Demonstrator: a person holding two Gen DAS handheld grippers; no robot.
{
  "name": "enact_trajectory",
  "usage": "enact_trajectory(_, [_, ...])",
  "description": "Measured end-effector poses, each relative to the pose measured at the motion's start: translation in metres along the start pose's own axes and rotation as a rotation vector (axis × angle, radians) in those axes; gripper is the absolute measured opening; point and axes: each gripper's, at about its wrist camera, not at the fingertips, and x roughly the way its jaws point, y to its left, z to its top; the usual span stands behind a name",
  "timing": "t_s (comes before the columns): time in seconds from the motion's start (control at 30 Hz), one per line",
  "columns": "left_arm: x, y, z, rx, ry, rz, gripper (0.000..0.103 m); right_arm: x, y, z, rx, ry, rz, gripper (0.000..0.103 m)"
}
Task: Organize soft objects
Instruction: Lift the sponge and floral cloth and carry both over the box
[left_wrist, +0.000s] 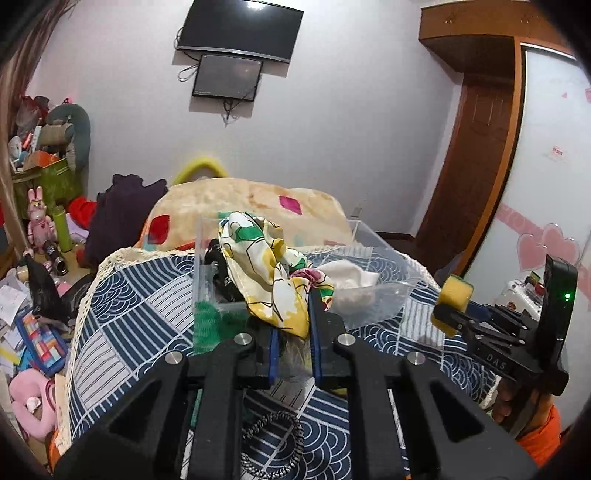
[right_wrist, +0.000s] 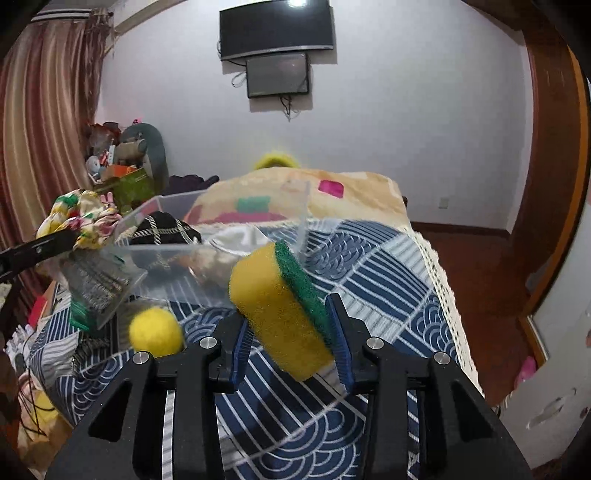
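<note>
While the left gripper pointed toward the far wall, its two blue pads were pressed on a floral cloth, yellow, green and white, and the cloth was bunched between them. Most of this cloth rose beyond the fingertips and hung over the near wall of a clear plastic box, which stood on the blue and white patterned cover of the table. Inside the box, at the right of the cloth, a white soft piece lay on the bottom, and at the left of the cloth something dark was partly hidden. Near the camera, under the gripper, a braided black and white ring lay on the cover.

At the right side, the right gripper was closed on a yellow sponge with a green scouring face. The sponge sat tilted between the pads, the green face against the right pad, and it was lifted above the cover. The same box was just beyond and to the left of the sponge, with a dark checked fabric inside. A yellow ball rested on the cover at the left of this gripper, near the box's corner. On the far wall two dark screens hung one under the other.
</note>
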Motion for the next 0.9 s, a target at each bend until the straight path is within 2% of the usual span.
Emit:
enact_trajectory(0.2, [0.015,0.004,-0.012,-0.012,0.078,-0.036,0.013,0.000,0.012,0.009,-0.025,-0.018,0.042,0.035])
enact_trajectory(0.33, [0.029,0.007,-0.030,-0.020,0.146,-0.023,0.013,0.003,0.022,0.007,-0.054,-0.013,0.066,0.035])
enact_trajectory(0.43, [0.030,0.012,-0.034,-0.031,0.156,-0.008,0.014,0.006,0.023,0.005,-0.058,-0.001,0.076,0.035])
enact_trajectory(0.53, [0.025,0.015,-0.032,-0.037,0.146,-0.011,0.026,0.008,0.022,0.003,-0.052,0.006,0.078,0.035])
enact_trajectory(0.6, [0.020,0.015,-0.031,-0.036,0.121,0.008,0.043,0.011,0.021,0.002,-0.049,0.013,0.081,0.035])
enact_trajectory(0.77, [0.018,0.021,-0.021,-0.043,0.092,0.037,0.044,0.009,0.024,-0.001,-0.059,0.017,0.082,0.036])
enact_trajectory(0.83, [0.021,0.022,-0.017,-0.044,0.090,0.038,0.041,0.008,0.025,0.000,-0.060,0.017,0.084,0.035])
enact_trajectory(0.9, [0.027,0.023,-0.014,-0.031,0.096,0.044,0.012,0.008,0.025,0.000,-0.060,0.015,0.084,0.036])
